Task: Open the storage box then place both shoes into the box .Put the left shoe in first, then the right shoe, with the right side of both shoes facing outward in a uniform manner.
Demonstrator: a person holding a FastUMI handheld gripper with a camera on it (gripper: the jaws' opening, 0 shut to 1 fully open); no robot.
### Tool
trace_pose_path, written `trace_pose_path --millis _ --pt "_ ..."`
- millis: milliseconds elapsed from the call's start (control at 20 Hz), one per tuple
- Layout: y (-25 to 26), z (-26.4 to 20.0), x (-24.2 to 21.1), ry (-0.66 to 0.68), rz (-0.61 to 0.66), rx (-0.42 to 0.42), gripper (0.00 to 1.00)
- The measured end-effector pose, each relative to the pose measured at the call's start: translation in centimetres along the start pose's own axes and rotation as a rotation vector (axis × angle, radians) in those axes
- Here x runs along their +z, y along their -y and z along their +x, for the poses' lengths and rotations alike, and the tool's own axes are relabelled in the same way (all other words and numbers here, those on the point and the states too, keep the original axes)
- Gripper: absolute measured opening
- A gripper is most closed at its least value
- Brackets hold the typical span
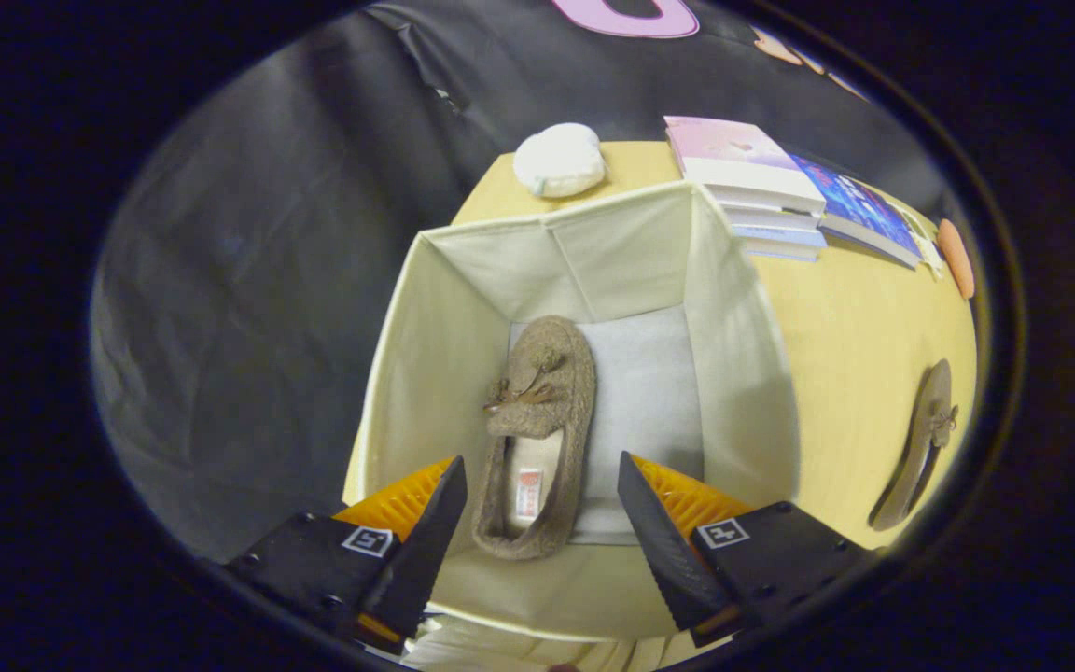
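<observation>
While the tool (542, 504) hung wide open, empty, above the box (463, 327), the remaining shoe (920, 448) looked soft, light; grip its side wall.

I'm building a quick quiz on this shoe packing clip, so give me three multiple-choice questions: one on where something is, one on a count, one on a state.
1. Where does the second brown slipper lie?
A. on the table beside the storage box
B. on the stack of books
C. inside the box

2. How many slippers lie inside the storage box?
A. none
B. one
C. two

3. How is the gripper?
A. shut on a slipper
B. shut on the box wall
C. open, holding nothing

Answers:
1. A, it rests on the bare wooden table, apart from the box.
2. B, a single brown slipper lies on the box floor.
3. C, its fingers stand spread above the box, with the slipper below between them.
</observation>
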State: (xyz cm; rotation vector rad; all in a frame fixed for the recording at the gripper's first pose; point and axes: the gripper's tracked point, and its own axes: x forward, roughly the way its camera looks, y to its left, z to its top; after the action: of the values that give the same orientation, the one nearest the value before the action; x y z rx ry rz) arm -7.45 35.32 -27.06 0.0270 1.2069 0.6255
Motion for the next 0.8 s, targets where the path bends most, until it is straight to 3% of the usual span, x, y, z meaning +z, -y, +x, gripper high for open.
trace_pose_path --millis 550,800 --pt "5.8 -10.4 1.9 0.116 0.178 0.048 1.00" --pt "13.6 -13.6 2.4 0.176 0.232 -0.068 1.00"
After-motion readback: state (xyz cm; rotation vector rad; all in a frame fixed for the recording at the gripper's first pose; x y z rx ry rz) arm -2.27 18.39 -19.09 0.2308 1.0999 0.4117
